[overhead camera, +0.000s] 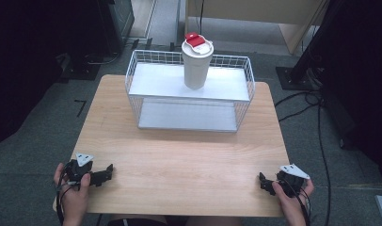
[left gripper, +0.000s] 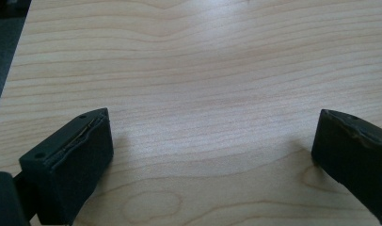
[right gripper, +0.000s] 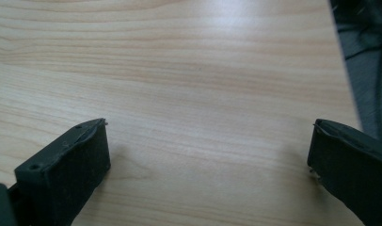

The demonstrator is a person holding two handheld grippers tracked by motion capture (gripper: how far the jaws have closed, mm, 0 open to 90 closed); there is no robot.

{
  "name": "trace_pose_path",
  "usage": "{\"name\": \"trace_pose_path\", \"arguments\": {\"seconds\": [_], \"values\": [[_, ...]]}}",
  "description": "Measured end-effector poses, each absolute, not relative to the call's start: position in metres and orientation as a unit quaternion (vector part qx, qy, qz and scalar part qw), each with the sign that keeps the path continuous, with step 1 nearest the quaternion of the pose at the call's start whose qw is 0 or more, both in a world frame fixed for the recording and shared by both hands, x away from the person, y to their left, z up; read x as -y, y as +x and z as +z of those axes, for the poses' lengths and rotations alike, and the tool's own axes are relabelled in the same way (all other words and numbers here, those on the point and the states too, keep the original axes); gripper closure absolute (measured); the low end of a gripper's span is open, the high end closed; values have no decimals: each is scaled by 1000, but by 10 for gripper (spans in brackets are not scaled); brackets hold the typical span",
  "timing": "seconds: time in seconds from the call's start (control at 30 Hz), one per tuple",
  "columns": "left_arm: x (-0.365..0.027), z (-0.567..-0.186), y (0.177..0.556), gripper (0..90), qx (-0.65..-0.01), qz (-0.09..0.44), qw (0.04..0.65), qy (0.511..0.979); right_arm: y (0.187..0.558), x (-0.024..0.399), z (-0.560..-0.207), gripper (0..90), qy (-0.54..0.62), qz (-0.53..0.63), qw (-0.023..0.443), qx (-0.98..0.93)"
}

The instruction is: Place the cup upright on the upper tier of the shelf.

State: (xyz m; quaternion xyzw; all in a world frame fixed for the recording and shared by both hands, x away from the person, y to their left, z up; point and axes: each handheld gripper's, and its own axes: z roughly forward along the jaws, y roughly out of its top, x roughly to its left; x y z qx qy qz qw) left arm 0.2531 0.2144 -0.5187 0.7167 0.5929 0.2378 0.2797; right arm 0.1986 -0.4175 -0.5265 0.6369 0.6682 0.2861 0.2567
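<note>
A: Layout?
B: Table [overhead camera: 179,165]: wire rack [overhead camera: 189,92] at its far edge, white cup [overhead camera: 197,63] upright on the rack's upper shelf.
A: Grippers?
B: Left gripper [overhead camera: 107,170] near-left corner, right gripper [overhead camera: 263,181] near-right corner; both well apart from the cup. Gripper views show each pair of jaws spread wide over bare wood.

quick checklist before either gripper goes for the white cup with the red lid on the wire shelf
1. Left gripper open, nothing between its jaws: ok.
2. Right gripper open, nothing between its jaws: ok.
3. White cup with red lid upright on the top tier of the white wire shelf: ok.
4. Light wooden table bare between grippers and shelf: ok.
5. Red lid seated tight: cannot tell.
6. Grippers near the cup: not ok, both rest at the table's near edge.
</note>
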Motion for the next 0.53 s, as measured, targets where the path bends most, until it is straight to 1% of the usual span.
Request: {"name": "trace_pose_path", "arguments": {"seconds": [0.53], "values": [[-215,-519,253,0,-593,238,279,717,199,417,-527,0,637,287,253,-669]]}}
